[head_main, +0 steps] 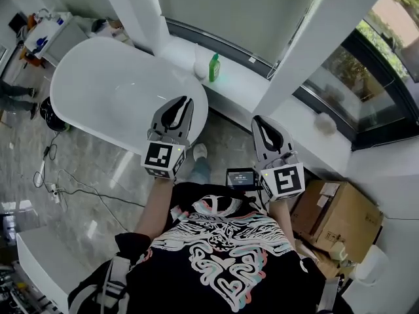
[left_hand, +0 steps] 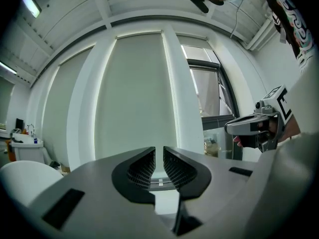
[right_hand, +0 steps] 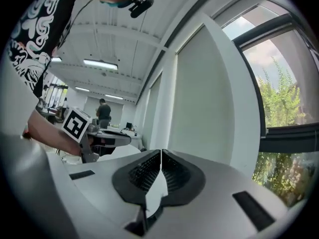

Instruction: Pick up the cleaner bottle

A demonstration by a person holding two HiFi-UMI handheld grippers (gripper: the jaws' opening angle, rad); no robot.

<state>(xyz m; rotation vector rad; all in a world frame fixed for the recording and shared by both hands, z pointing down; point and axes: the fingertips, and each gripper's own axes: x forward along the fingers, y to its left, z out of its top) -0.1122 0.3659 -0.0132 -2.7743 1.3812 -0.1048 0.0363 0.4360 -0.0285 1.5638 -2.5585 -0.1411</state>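
The green cleaner bottle (head_main: 214, 67) stands upright on the white window ledge (head_main: 242, 87), beyond the round white table (head_main: 111, 90). My left gripper (head_main: 182, 103) is held level over the table's near right edge, short of the bottle, jaws shut with nothing between them. My right gripper (head_main: 259, 123) hangs further right over the floor, also shut and empty. In the left gripper view the left gripper (left_hand: 159, 153) faces the window blind, and the right gripper (left_hand: 234, 127) shows at the right. The bottle is not seen in either gripper view. The right gripper (right_hand: 160, 156) points at the window wall.
A white bowl-like object (head_main: 201, 61) sits beside the bottle on the ledge. White pillars (head_main: 308, 41) rise on both sides of the window. A cardboard box (head_main: 337, 218) lies at the lower right. Cables (head_main: 55, 188) trail on the marble floor at the left.
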